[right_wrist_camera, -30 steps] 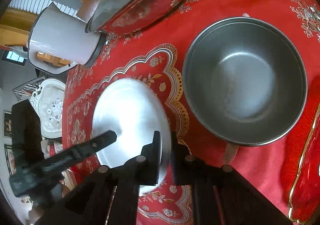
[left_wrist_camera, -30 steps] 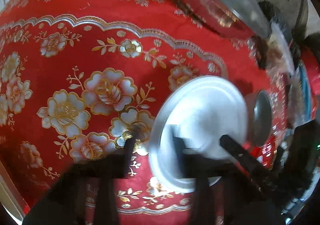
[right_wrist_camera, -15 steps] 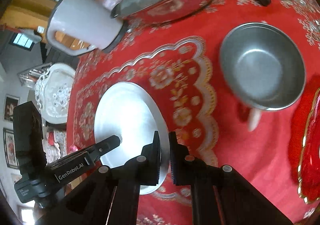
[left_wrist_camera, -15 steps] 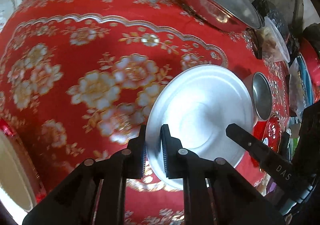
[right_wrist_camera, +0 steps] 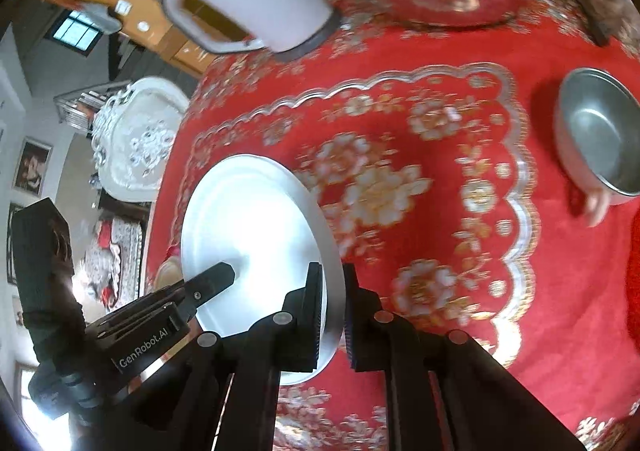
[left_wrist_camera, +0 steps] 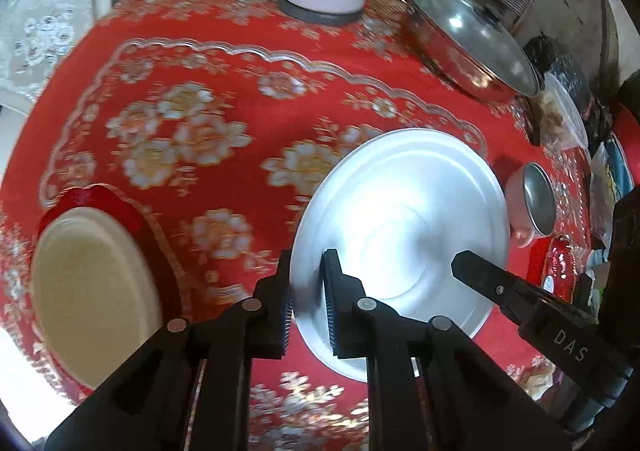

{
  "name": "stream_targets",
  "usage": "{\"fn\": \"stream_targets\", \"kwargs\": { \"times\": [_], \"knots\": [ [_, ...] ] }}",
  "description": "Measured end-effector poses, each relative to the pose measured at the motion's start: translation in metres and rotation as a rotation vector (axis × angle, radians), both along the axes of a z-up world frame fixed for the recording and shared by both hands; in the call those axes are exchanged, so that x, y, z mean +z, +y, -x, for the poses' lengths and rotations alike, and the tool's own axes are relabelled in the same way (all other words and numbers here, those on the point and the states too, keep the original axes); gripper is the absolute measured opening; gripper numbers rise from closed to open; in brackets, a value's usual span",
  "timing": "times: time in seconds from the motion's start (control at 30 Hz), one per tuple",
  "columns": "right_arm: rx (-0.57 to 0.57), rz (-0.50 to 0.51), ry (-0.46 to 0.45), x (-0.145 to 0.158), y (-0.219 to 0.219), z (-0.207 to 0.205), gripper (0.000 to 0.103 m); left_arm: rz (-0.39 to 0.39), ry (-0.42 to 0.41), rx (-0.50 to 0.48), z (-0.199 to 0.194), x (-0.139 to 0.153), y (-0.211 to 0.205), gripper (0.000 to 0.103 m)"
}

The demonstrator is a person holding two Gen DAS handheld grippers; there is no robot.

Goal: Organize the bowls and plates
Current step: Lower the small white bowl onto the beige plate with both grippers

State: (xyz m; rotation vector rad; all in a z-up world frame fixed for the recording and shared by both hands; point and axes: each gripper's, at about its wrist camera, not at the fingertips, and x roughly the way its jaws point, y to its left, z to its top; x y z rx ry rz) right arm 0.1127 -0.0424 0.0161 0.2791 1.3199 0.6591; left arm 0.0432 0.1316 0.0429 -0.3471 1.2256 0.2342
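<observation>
Lifted higher off the red cloth (left_wrist_camera: 224, 63), both hand-held grippers (left_wrist_camera: 306, 305) (right_wrist_camera: 331, 317) pinch opposite plate (left_wrist_camera: 400, 219) rims.

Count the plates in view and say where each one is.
2. The round silver metal plate is gripped at its rim by both grippers; the cream plate sits at the table's left edge. Others may be hidden.

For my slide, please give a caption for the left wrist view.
Both grippers, left gripper and right gripper, clamp opposite rims of a silver metal plate above the red floral tablecloth.

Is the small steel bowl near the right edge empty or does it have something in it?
Empty. The small steel bowl shows only bare shiny metal inside, sitting upright on the red floral tablecloth.
</observation>
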Motion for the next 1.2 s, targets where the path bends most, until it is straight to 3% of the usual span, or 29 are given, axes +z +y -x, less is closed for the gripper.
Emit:
{"fn": "stream_targets", "kwargs": {
  "times": [0.73,1.2],
  "knots": [
    [0.287,-0.002,-0.026,0.017,0.162,0.067,0.012,-0.056,-0.008,0.251,0.1,0.011,0.127,0.014],
    [0.386,0.054,-0.003,0.0,0.208,0.096,0.013,-0.042,0.044,0.316,0.13,-0.011,0.163,0.015]
  ]
}}
